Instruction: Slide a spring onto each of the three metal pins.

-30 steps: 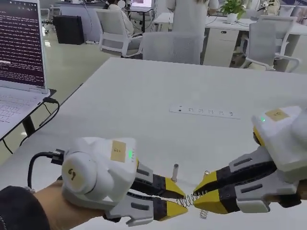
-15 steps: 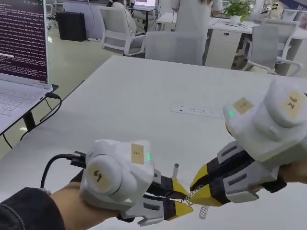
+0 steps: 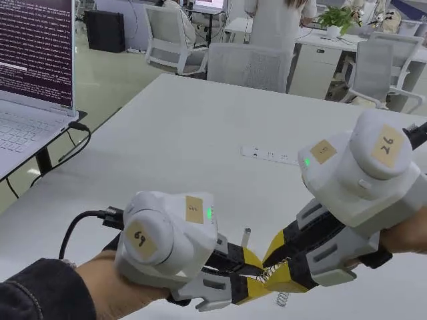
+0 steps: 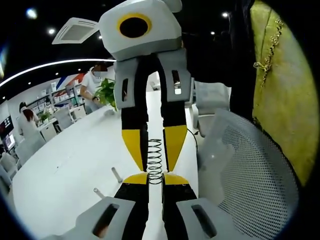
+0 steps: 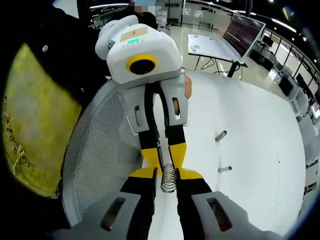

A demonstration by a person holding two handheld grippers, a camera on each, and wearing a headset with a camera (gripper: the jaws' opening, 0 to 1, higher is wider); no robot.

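Silver spring point(image 4: 155, 160) and pin point(image 3: 246, 238), white table point(image 3: 200, 133), dark purple laptop screen point(image 3: 37, 47).

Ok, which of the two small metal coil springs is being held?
The stretched metal coil spring clamped between left gripper and right gripper; the other spring stands free on the white table.

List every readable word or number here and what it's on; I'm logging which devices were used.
"69": left cap, on the left gripper.
"26": right cap, on the right gripper.
Yellow stickers on both grippers: too blurred to read.
Laptop screen text: too small to read.
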